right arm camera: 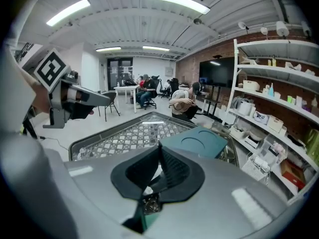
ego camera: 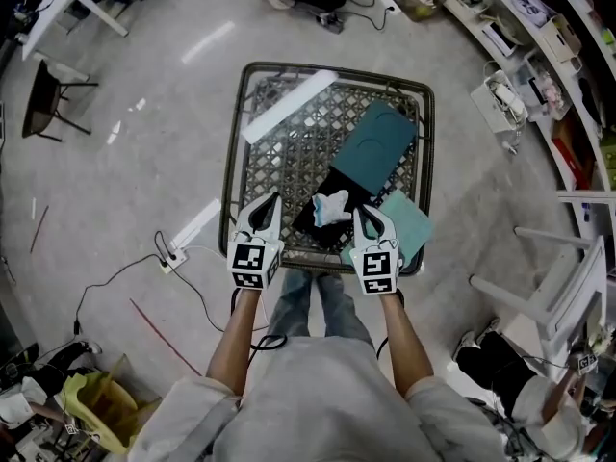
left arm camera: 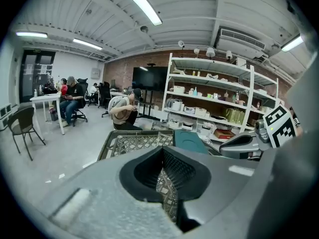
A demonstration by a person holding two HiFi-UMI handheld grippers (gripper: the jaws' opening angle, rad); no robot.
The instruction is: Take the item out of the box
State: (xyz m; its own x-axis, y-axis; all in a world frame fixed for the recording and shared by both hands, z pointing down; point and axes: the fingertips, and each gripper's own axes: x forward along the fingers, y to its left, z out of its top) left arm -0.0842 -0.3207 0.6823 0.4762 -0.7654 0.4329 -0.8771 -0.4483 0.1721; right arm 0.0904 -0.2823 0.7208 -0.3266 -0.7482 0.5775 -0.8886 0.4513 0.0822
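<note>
Looking down in the head view: left tool (ego camera: 272,206) and right tool (ego camera: 360,216) hover over the near edge of the lattice bench (ego camera: 289,157). The pale crumpled item (ego camera: 330,207) lies between them in the black box (ego camera: 306,222), with the teal lid (ego camera: 375,147) beyond the right tool.

Left gripper view: left tool (left arm camera: 162,151) clenched, nothing held, lattice behind.

Right gripper view: right tool (right arm camera: 159,148) clenched, empty, the teal lid (right arm camera: 199,142) just ahead.

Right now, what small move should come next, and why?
Probably open the right tool and ease it toward the white item. It lies in the open black box; this tool is shut, empty and looks nearer than the left tool, also shut.
</note>
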